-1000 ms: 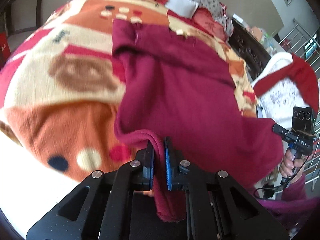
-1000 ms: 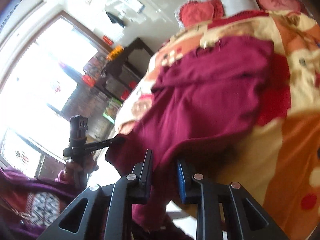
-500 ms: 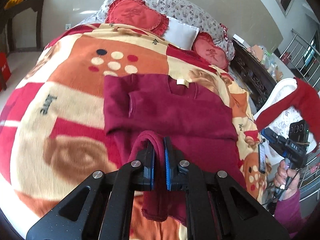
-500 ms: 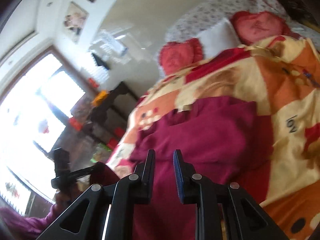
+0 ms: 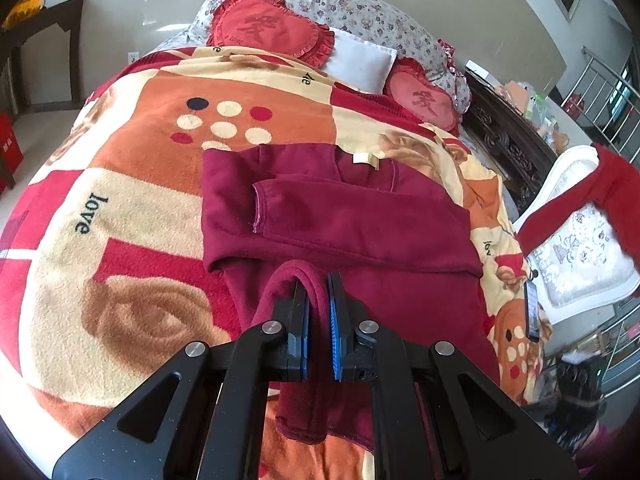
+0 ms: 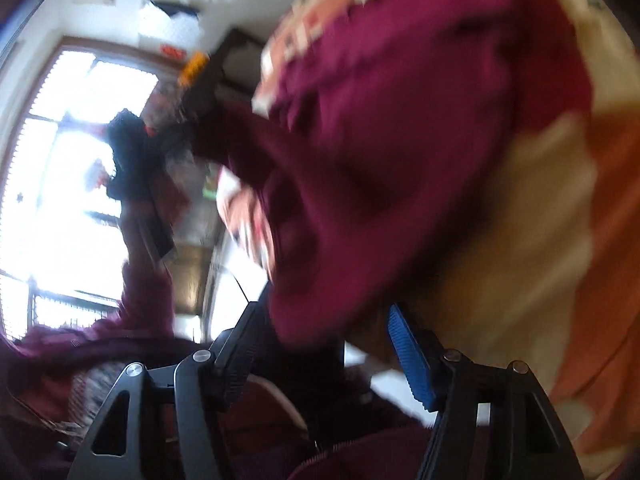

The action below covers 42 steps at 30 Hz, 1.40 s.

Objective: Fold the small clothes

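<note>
A maroon sweater (image 5: 360,216) lies on the patterned blanket (image 5: 132,208), collar tag toward the pillows, with one sleeve folded across its chest. My left gripper (image 5: 318,280) is shut on a raised fold of the sweater's lower edge, near the bed's front. The right wrist view is badly blurred: my right gripper (image 6: 325,312) has its jaws opening. The sweater's (image 6: 400,140) near edge hangs in the gap without either pad pressing on it. That right gripper (image 5: 576,384) shows as a dark blur low at the bed's right side.
Heart-shaped red cushions (image 5: 268,36) and a white pillow (image 5: 360,64) lie at the bed's head. A phone (image 5: 532,312) rests at the right edge of the blanket. Beside the bed stand a white chair (image 5: 584,264) draped with a red garment, dark carved furniture (image 5: 504,148) and a metal railing.
My left gripper drew back and up with the hem, and the sweater settled flatter on the blanket. My right gripper's jaws spread off the cloth as it swung down fast.
</note>
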Tool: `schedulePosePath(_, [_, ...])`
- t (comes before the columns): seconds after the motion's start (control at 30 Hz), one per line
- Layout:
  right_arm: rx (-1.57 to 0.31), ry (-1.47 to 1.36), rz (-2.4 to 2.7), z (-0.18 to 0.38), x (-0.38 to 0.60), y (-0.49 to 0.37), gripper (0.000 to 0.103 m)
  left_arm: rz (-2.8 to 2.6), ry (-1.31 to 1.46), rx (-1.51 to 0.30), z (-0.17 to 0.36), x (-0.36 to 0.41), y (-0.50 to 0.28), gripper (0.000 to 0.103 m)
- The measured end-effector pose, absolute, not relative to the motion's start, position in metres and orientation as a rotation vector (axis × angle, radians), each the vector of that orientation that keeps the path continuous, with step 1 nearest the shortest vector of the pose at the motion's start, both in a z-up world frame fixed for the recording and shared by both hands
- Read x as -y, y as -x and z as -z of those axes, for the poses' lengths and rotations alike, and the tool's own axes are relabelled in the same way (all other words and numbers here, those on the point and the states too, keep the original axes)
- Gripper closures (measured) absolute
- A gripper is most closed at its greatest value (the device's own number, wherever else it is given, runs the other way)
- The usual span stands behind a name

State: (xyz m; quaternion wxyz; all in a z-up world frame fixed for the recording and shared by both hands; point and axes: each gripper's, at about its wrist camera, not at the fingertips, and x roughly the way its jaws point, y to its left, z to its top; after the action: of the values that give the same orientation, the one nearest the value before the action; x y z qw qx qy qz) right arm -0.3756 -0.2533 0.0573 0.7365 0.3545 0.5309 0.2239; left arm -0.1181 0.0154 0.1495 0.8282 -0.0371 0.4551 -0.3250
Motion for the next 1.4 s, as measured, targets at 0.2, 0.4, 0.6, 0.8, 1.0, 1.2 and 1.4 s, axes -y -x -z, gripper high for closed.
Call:
schedulePosePath(0.2, [-1.13,-0.953,-0.515,-0.029,0.237,0.361,0.041,0.686,0.071,-0.959,-0.151,-0.019,0.125,0.096])
schedulePosePath(0.4, [-1.123,-0.954,-0.51,-0.018,0.219,0.347,0.085,0.675,0.09,-0.972,-0.148,-0.029,0.128,0.096])
schedulePosePath(0.6, [-0.858,-0.841,-0.5,-0.097,0.26,0.336,0.093,0.687,0.145,-0.964,-0.157,-0.038,0.119,0.096])
schedulePosePath(0.8, [-0.613,-0.812,-0.35,-0.142,0.334,0.292,0.094,0.661,0.192,-0.937,-0.165,-0.02,0.081,0.096])
schedulePosePath(1.0, [-0.588,-0.787,-0.195,-0.142,0.39,0.217,0.095,0.638,0.2,-0.936,-0.165,0.015,0.023,0.096])
schedulePosePath(1.2, [-0.672,-0.868,-0.057,-0.096,0.432,0.15,0.095,0.602,0.166,-1.016,-0.13,0.054,-0.037,0.096])
schedulePosePath(1.4, [-0.689,-0.793,-0.072,-0.094,0.448,0.135,0.063,0.662,0.225,-1.085,-0.113,0.058,-0.069,0.065])
